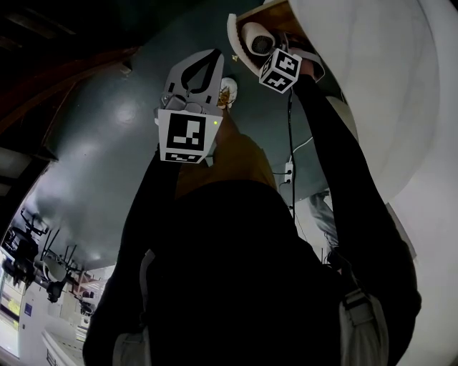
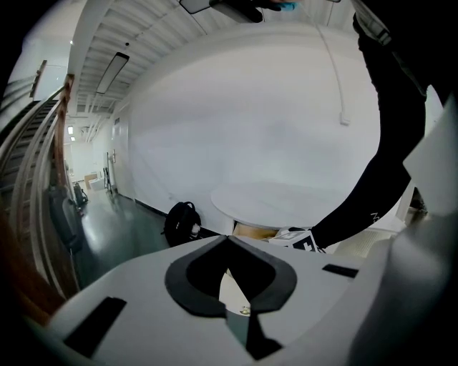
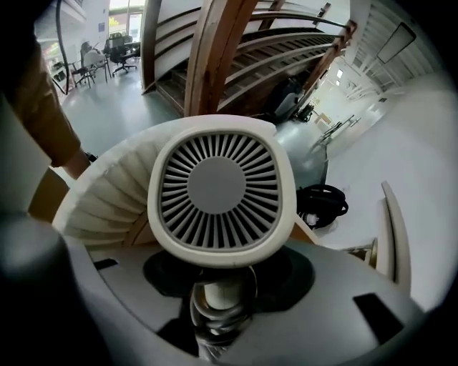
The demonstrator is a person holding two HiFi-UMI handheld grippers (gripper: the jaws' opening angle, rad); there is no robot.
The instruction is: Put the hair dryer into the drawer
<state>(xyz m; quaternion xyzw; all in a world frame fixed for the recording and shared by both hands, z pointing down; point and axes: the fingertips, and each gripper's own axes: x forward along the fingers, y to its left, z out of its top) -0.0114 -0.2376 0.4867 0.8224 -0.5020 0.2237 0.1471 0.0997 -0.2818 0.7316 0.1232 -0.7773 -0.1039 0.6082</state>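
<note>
Cream plastic hair dryer (image 3: pixel 218 189) with a grey round grille is clamped by its handle in my right gripper (image 3: pixel 222 289), at the front rim of the open, wood-lined white drawer (image 1: pixel 233 34). My left gripper (image 2: pixel 227 243) hangs with its jaws together on nothing. I judge this the lowering step: next I need to set the dryer fully inside, then let go.

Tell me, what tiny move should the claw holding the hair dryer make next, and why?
Probably ease the hair dryer a bit lower into the open drawer before letting go: the right claw clamps its handle, and it seems to hang at the drawer's mouth, not resting inside.
</note>
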